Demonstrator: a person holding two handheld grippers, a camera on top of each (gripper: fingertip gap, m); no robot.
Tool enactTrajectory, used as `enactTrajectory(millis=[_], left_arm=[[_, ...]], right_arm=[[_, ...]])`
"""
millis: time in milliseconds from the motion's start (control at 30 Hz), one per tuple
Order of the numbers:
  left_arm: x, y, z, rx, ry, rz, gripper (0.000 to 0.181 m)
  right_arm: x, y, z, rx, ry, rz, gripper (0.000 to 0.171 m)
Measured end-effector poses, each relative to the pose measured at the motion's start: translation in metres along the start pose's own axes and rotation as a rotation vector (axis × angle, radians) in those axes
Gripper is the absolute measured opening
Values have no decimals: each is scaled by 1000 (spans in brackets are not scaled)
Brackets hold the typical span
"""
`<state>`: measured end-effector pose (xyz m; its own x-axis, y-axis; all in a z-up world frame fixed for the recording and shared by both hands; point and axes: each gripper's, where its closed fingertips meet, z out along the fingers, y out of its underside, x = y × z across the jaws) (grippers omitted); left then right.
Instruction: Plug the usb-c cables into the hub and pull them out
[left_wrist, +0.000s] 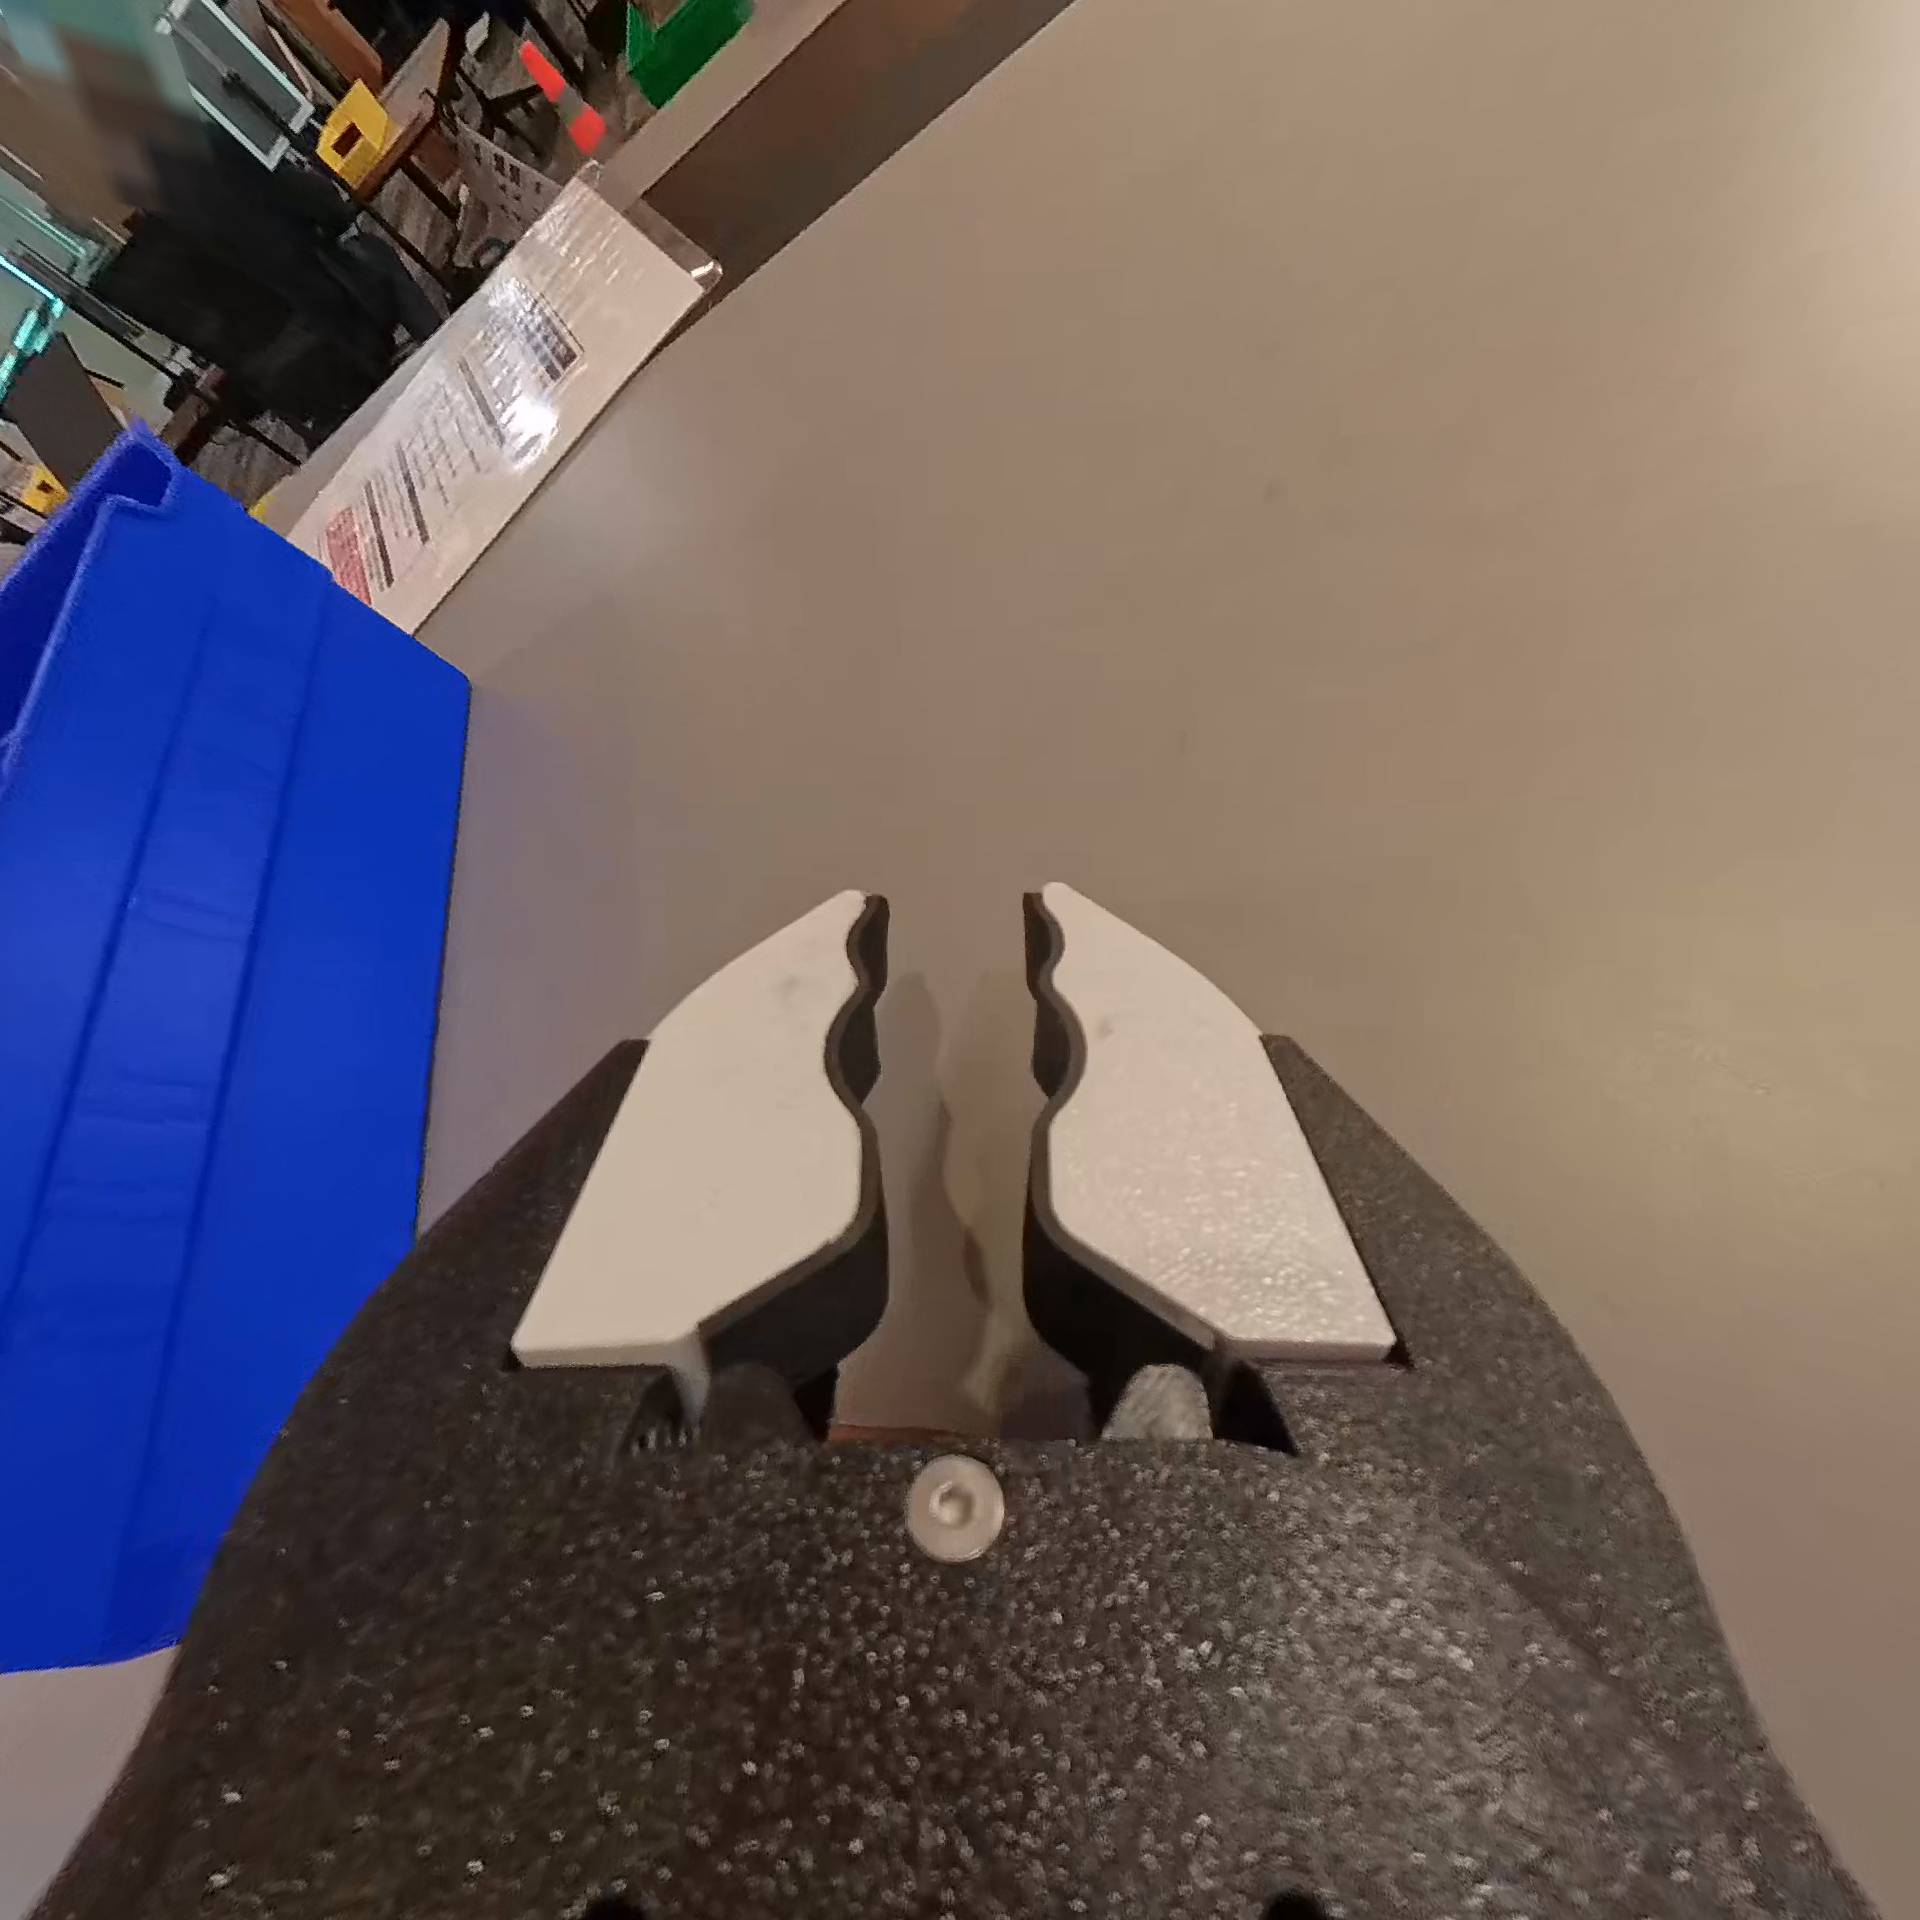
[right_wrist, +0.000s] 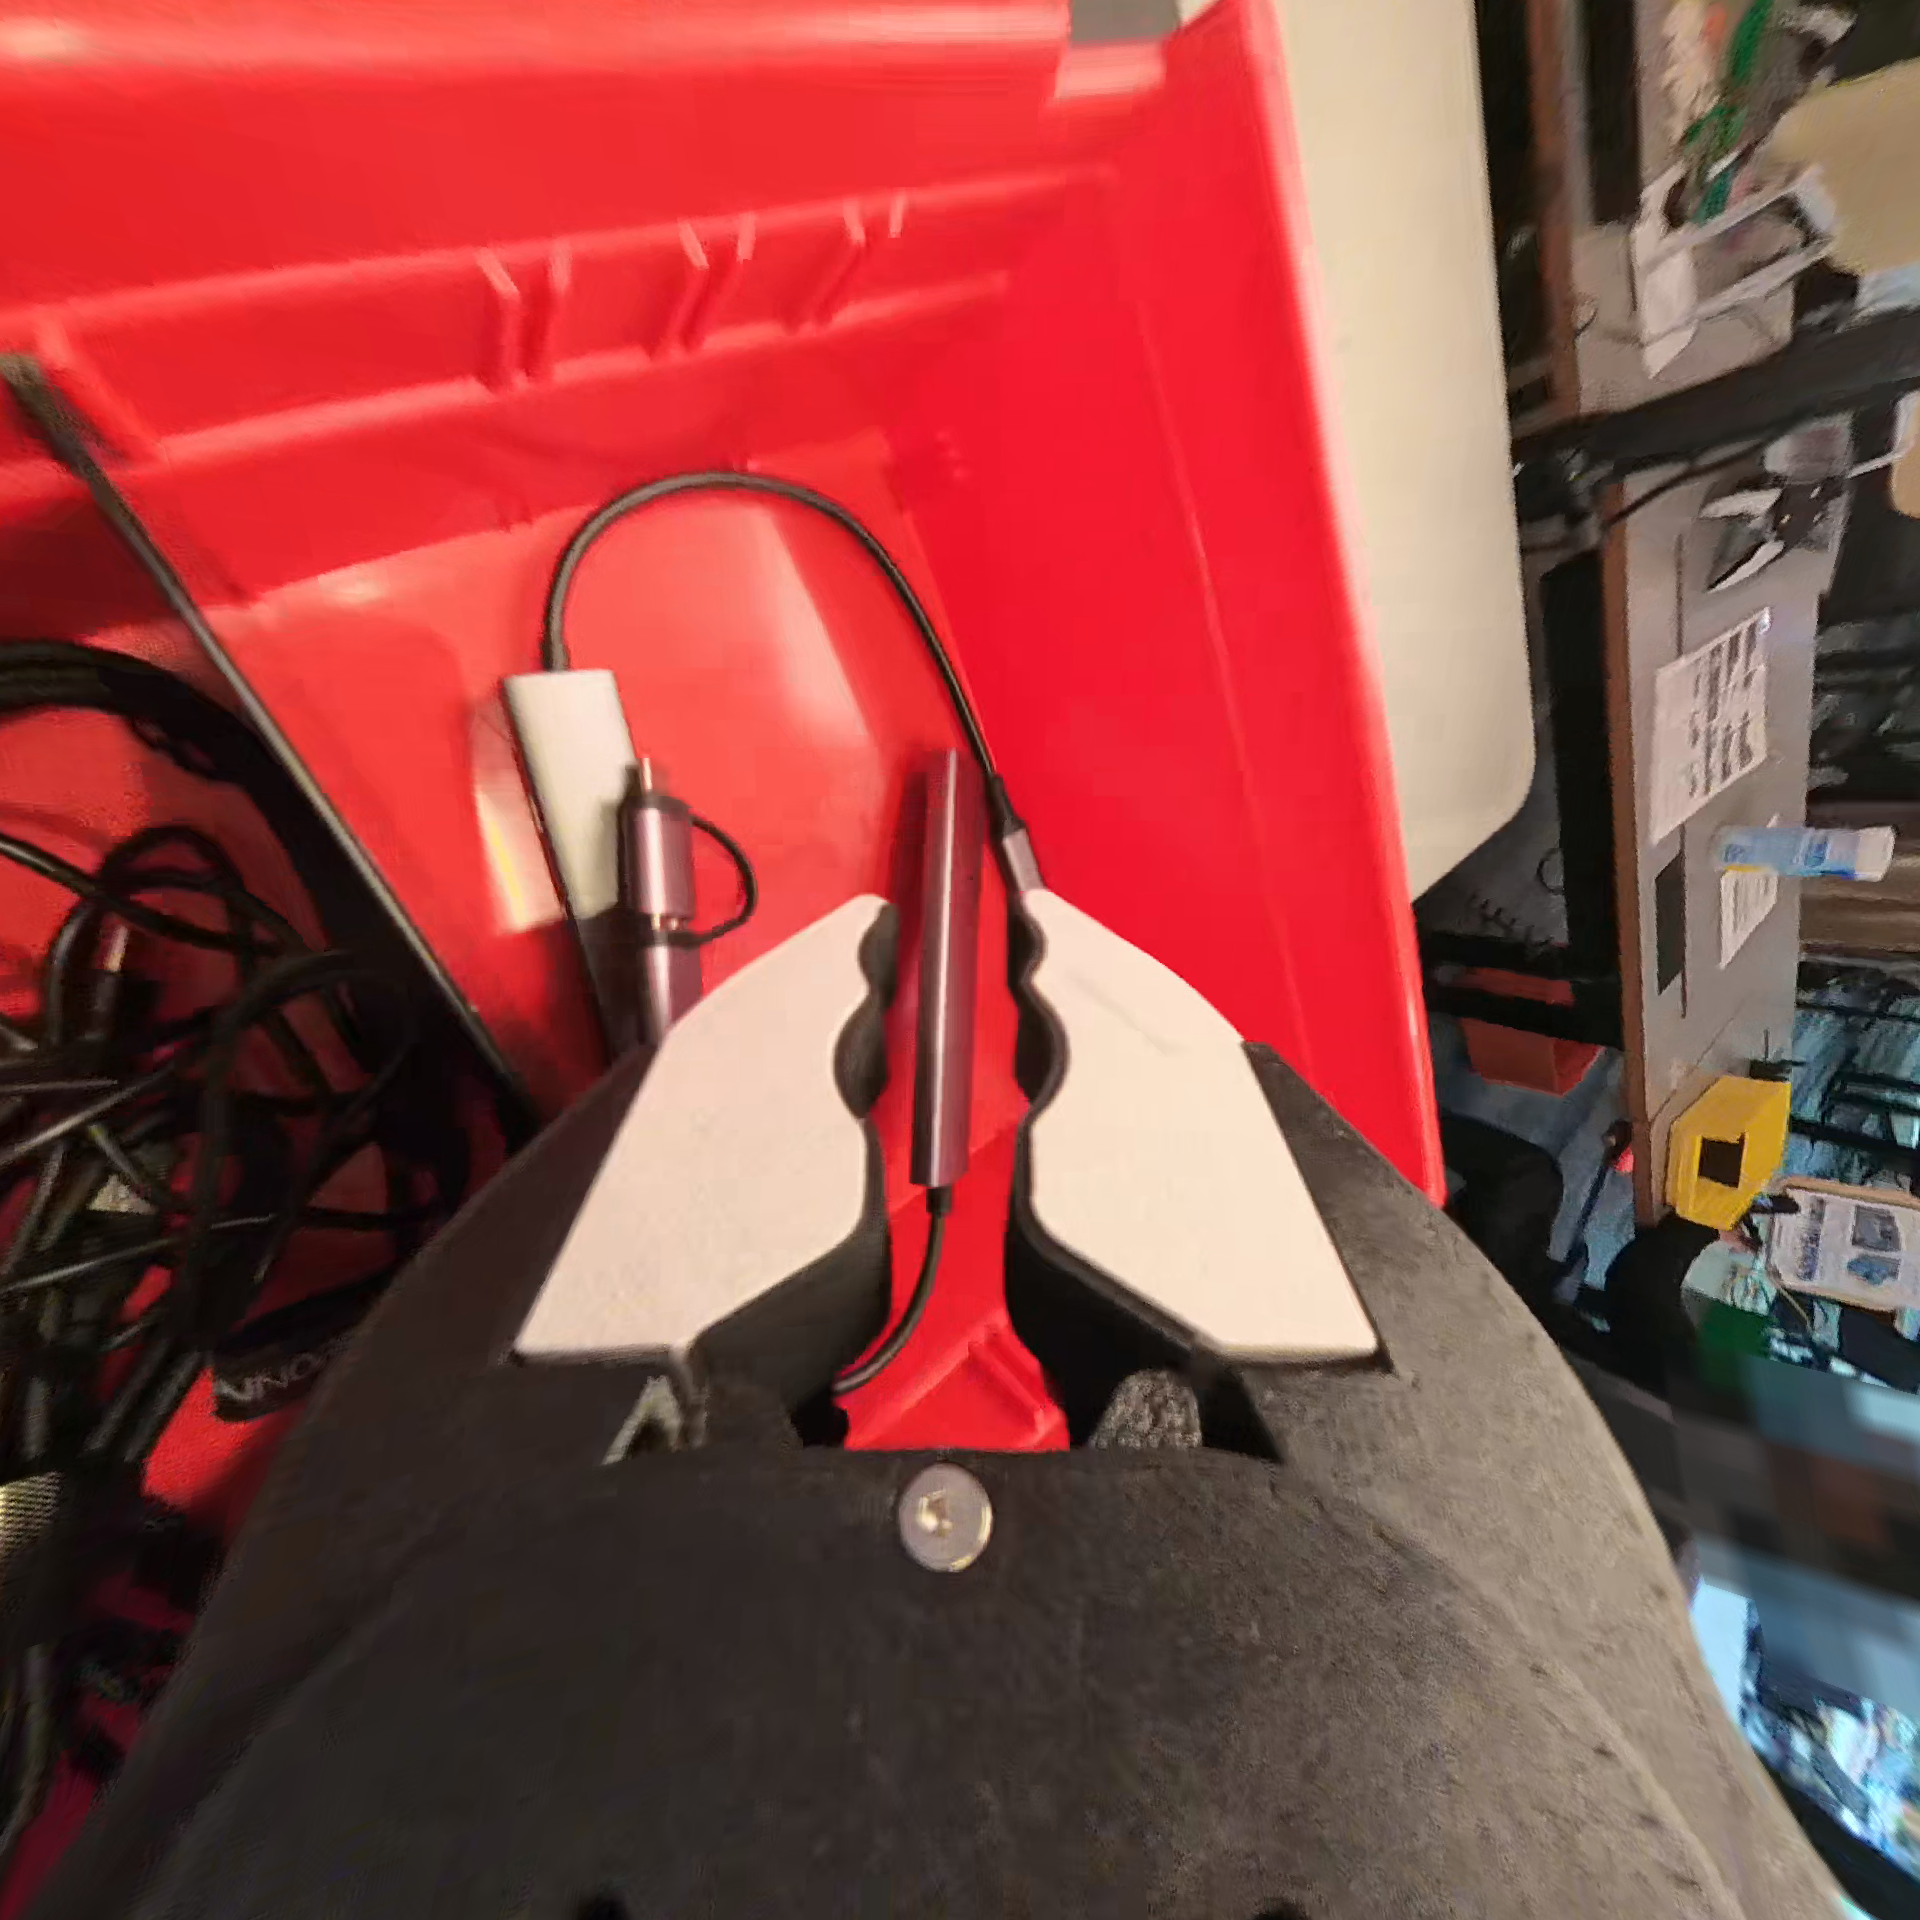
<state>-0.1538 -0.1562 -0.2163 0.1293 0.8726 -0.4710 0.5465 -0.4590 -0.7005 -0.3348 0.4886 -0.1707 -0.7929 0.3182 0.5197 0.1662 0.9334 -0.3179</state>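
L claw (left_wrist: 956, 909) released, over my table (left_wrist: 1351, 520) by blue bin (left_wrist: 208, 883) | R claw (right_wrist: 961, 914) released, straddling hub (right_wrist: 940, 987) in red bin (right_wrist: 1143, 623)

Left wrist view looking along its claw (left_wrist: 956, 914) low over bare table (left_wrist: 1351, 623), right wrist view close above red bin (right_wrist: 1143, 623), nothing shared

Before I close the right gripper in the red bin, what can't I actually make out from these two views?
- Right wrist view: whether the fingers touch the grey hub between them; motion blur.
- Right wrist view: where the hub's black cable ends; right gripper body covers it.
- Right wrist view: the black cable tangle in the red bin; blurred, cut by left edge.
- Left wrist view: blue bin contents; only its outer wall shows beside the left gripper.
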Motion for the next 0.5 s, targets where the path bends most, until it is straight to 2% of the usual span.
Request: enactTrajectory(millis=[33, 100, 233, 367, 500], left_arm=[[-1, 1, 0, -7, 7, -19, 27], [-3, 2, 1, -19, 16, -51, 29], [-2, 3, 1, -21, 24, -62, 30], [1, 3, -1, -21, 47, -76, 31], [2, 3, -1, -18, 83, -96, 37]], right_arm=[[2, 3, 2, -31, 12, -5, 27], [10, 1, -4, -8, 71, -2, 27], [17, -7, -45, 129, 166, 117, 27], [-24, -16, -102, 355, 139, 275, 28], [-88, -24, -147, 633, 77, 548, 35]])
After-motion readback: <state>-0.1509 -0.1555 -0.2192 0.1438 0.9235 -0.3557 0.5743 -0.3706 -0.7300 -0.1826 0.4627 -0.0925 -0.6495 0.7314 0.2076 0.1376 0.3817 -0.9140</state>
